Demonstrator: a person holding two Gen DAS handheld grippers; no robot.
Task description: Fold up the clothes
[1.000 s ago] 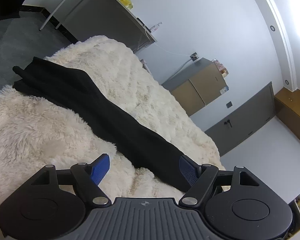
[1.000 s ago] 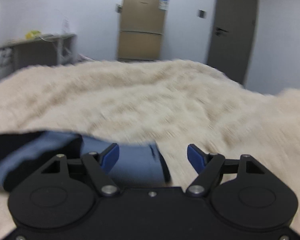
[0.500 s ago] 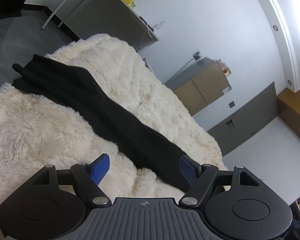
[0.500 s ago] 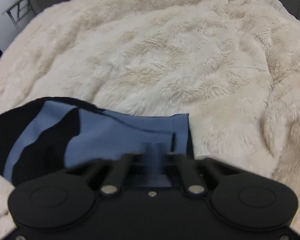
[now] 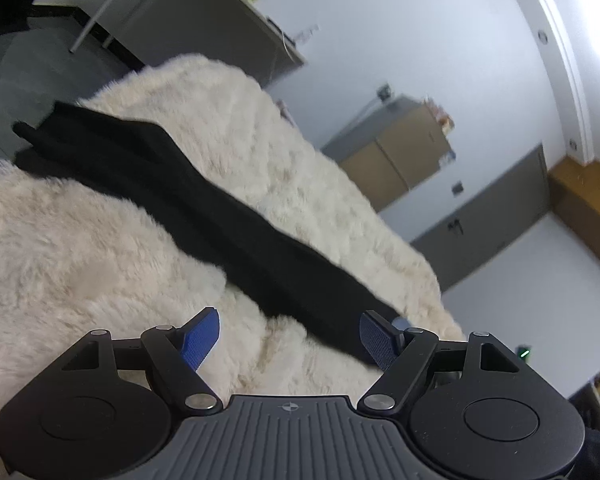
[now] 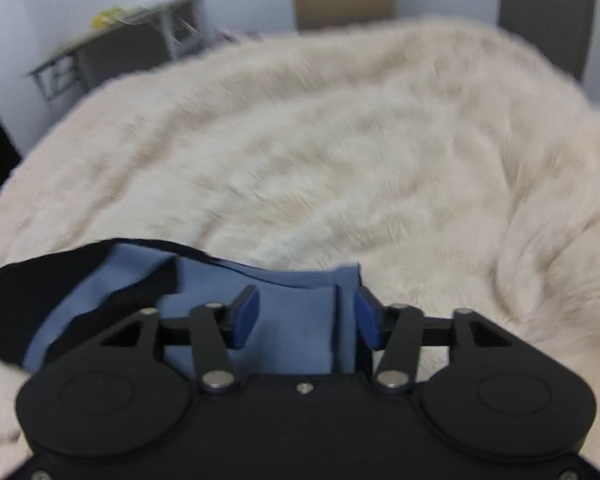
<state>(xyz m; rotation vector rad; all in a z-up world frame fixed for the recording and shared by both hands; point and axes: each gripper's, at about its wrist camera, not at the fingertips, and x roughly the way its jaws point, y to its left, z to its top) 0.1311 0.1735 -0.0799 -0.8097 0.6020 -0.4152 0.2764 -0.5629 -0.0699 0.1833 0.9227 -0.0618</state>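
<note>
A long black garment (image 5: 204, 204) lies folded lengthwise across a cream furry blanket (image 5: 80, 248). My left gripper (image 5: 288, 336) is open and empty, hovering just above the garment's near end. In the right wrist view the garment's end (image 6: 292, 320) shows its blue lining with a black edge (image 6: 28, 304). My right gripper (image 6: 306, 314) is open, its blue pads (image 6: 246, 314) standing apart on either side of the blue fabric, not pinching it.
The furry blanket (image 6: 340, 140) covers a wide bed. A grey table (image 5: 204, 20) and a brown cabinet (image 5: 404, 152) stand by the far wall, with a grey door (image 5: 488, 216) to the right. Dark floor (image 5: 16, 68) lies beyond the bed's left edge.
My right gripper, shut on the blue fabric half a second ago, has opened and let it go; its view has tipped up. The left gripper has barely moved.
</note>
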